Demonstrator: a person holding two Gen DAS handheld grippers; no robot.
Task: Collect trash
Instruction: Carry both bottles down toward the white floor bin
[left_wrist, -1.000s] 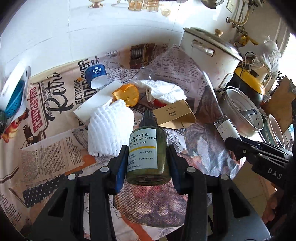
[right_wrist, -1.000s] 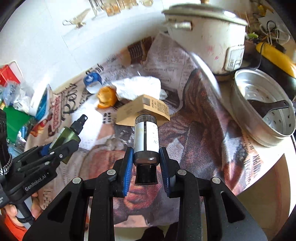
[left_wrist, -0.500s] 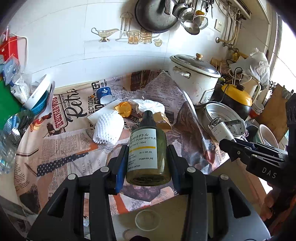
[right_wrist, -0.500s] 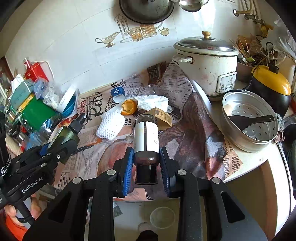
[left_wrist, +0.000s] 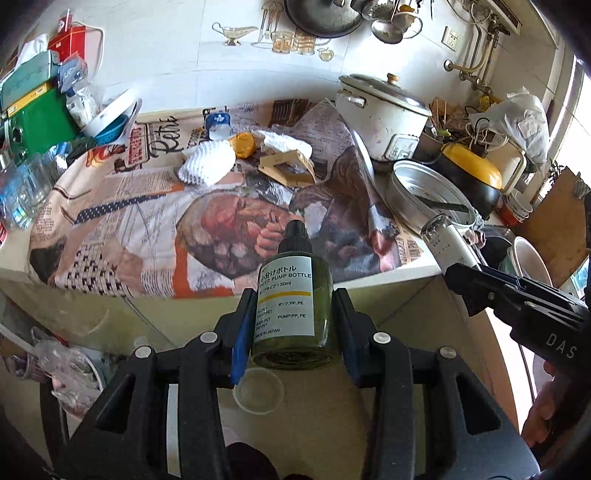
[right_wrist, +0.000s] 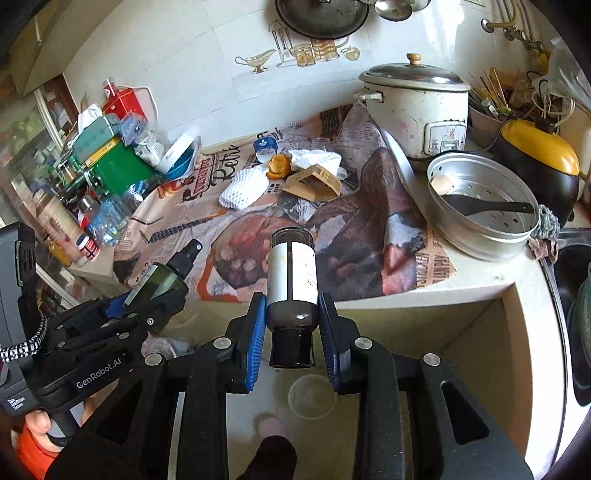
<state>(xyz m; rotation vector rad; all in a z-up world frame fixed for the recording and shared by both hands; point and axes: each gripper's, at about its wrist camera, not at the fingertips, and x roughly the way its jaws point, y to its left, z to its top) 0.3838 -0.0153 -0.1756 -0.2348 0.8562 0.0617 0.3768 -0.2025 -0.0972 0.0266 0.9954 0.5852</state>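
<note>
Newspaper-covered kitchen counter (left_wrist: 110, 236) behind, the left gripper (left_wrist: 293, 321) clamps a green pump bottle (left_wrist: 291, 306) while the right gripper (right_wrist: 291, 328) clamps a dark, white-labelled bottle (right_wrist: 292, 280).

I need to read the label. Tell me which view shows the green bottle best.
Left wrist view: the green bottle sits centred between the left gripper's jaws, label facing the camera and readable. The right wrist view shows it small at the left, from the side, label angled away.
</note>
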